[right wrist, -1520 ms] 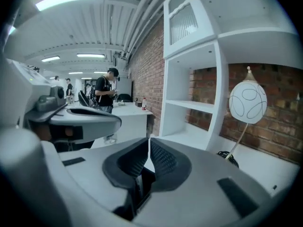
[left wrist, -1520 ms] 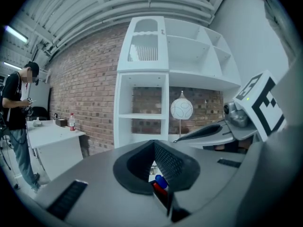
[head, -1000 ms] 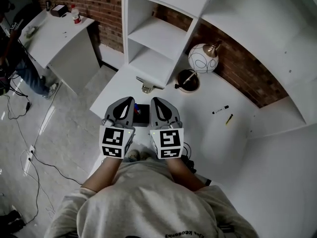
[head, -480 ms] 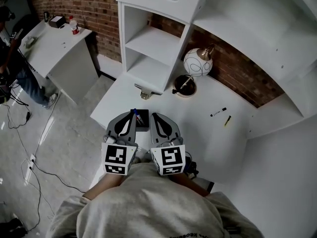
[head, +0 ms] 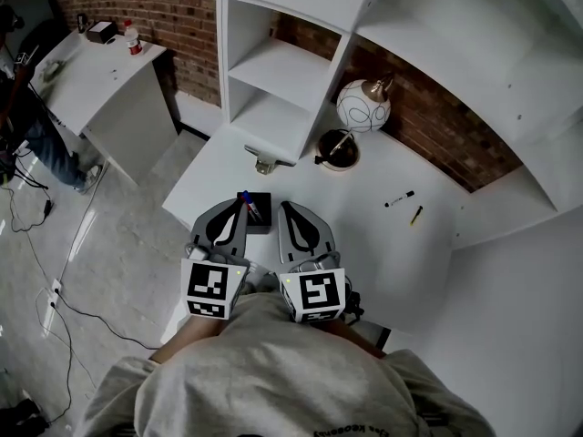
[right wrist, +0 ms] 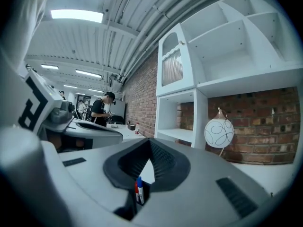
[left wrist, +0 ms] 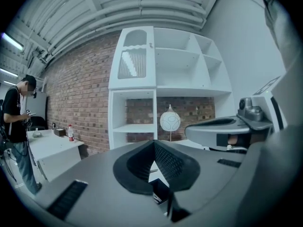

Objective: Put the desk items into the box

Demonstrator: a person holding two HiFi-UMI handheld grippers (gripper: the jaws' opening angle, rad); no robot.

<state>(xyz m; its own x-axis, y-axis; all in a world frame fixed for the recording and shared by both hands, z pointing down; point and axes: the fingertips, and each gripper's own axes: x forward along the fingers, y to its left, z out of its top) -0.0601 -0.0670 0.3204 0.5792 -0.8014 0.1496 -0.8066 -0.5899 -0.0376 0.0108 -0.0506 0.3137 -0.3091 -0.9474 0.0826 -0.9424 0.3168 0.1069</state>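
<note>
Grey plastic jaws on my left gripper [left wrist: 154,144] meet at their tips with nothing clamped between them. My right gripper [right wrist: 150,143] is the same, tips together and empty. Through the small gap under the left tips I see a corner of the black box [head: 259,218] with a pale label, its print too small to read. Through the right gap, a red and a blue marker [right wrist: 138,189] stand upright in that box.

From the head view the box sits on the white desk [head: 373,244], just ahead of both grippers and between their tips; I cannot tell whether either touches it. Each gripper carries a marker cube [head: 214,288] showing black-and-white square patterns, not letters.

Further right on the desk, well apart from the box, lie a black pen [head: 399,198] and a short yellow item [head: 416,214]. Near the shelf unit [head: 273,71] are a dark round bowl [head: 340,149] and a white globe lamp [head: 363,106].
</note>
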